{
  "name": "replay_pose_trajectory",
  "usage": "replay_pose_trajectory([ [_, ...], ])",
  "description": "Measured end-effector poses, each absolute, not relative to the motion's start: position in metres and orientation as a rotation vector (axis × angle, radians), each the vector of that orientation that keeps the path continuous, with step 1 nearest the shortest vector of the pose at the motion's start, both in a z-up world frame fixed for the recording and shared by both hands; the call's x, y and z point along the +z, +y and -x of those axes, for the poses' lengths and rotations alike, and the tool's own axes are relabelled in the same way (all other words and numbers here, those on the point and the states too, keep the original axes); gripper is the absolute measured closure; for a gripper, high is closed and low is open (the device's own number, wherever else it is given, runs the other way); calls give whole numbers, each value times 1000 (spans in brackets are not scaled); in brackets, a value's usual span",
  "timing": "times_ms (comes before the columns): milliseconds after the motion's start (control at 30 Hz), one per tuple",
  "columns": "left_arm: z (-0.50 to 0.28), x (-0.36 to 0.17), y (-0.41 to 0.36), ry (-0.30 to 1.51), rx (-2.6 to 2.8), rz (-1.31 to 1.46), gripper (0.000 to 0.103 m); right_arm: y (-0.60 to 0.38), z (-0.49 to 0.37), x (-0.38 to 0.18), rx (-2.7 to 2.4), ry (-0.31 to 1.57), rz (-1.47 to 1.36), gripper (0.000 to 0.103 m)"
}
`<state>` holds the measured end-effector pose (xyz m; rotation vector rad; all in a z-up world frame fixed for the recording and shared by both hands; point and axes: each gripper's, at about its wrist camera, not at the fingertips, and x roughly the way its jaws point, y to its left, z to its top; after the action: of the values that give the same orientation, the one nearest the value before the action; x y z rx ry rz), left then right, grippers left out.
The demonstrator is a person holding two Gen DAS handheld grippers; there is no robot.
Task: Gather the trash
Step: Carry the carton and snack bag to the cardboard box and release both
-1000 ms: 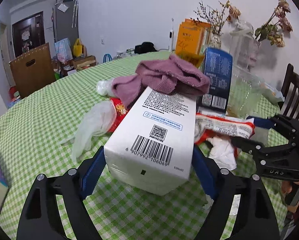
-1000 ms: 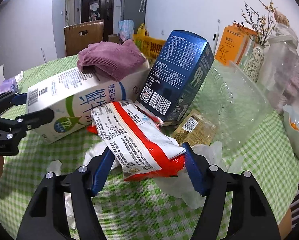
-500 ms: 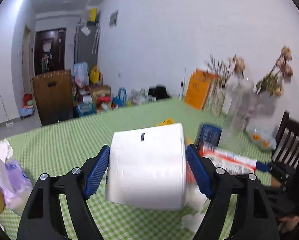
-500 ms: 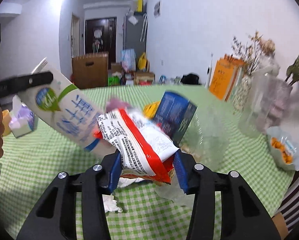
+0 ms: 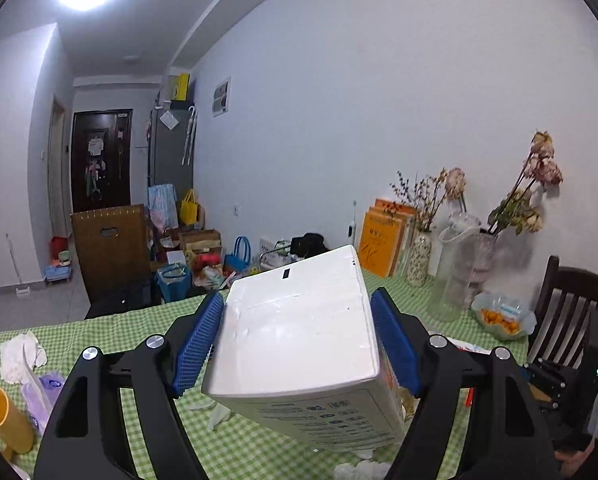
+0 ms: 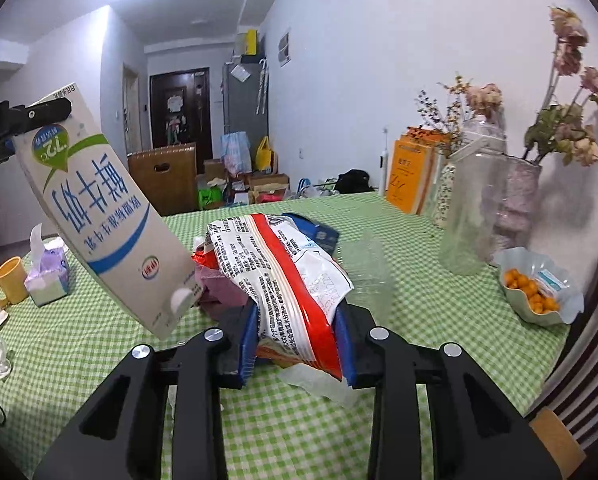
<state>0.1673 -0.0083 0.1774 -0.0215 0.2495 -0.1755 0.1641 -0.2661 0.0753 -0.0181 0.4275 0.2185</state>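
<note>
Above the green-checked worktop [image 6: 439,312], left gripper [image 5: 297,344] fingers pinch the milk carton [image 5: 299,344] aloft by its base; right gripper [image 6: 297,340] fingers clamp the snack bag [image 6: 283,276] between them

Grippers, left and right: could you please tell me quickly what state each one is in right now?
Left gripper: closed on the milk carton, lifted off the table.
Right gripper: closed on the snack bag.

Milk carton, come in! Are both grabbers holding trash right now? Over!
Left gripper shut on milk carton, lifted off table. Right gripper shut on snack bag. Nothing blocking either.
</note>
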Motion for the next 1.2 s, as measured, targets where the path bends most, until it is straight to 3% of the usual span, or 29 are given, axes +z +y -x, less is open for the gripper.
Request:
replay_pose_trajectory([
  [367, -159, 198, -79, 221, -267, -14, 30, -355, -113, 75, 65, 380, -87, 71],
  [733, -126, 194, -223, 237, -595, -95, 30, -494, -4, 44, -257, 424, -187, 71],
  [933, -102, 153, -323, 309, -793, -186, 30, -553, 48, -12, -385, 549, -281, 71],
  [1200, -90, 34, -452, 507, -863, -410, 29, -592, 74, -90, -446, 759, -344, 70],
])
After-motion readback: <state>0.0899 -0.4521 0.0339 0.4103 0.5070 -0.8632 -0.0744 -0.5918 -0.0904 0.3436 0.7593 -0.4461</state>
